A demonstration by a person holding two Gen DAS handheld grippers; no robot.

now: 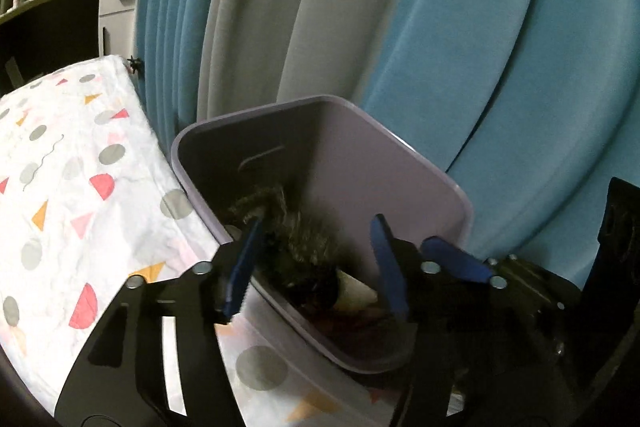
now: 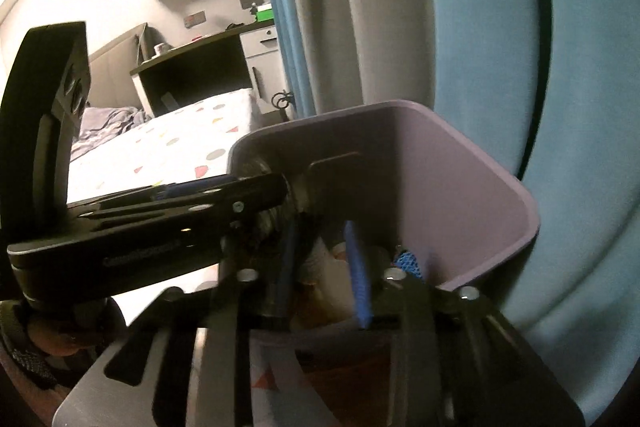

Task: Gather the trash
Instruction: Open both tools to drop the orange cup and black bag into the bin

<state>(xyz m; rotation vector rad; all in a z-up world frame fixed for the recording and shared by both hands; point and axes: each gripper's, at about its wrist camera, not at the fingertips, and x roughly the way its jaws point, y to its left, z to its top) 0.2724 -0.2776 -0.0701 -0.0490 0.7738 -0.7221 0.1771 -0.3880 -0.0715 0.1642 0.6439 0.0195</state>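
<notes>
Two tall curtains (image 1: 400,27), blue and grey, hang behind everything. Before them lies the bed (image 1: 80,167) under a white spotted sheet, and at its curtain-side edge stands a lilac bin (image 1: 360,155). Inside the bin lies the trash: a dark furry clump (image 1: 304,247) and a pale paper cone (image 1: 356,293). Over its rim the left hand-held gripper (image 1: 316,259) is released, jaws wide and empty. The right hand-held gripper (image 2: 324,271) is parted too, pressing nothing.
</notes>
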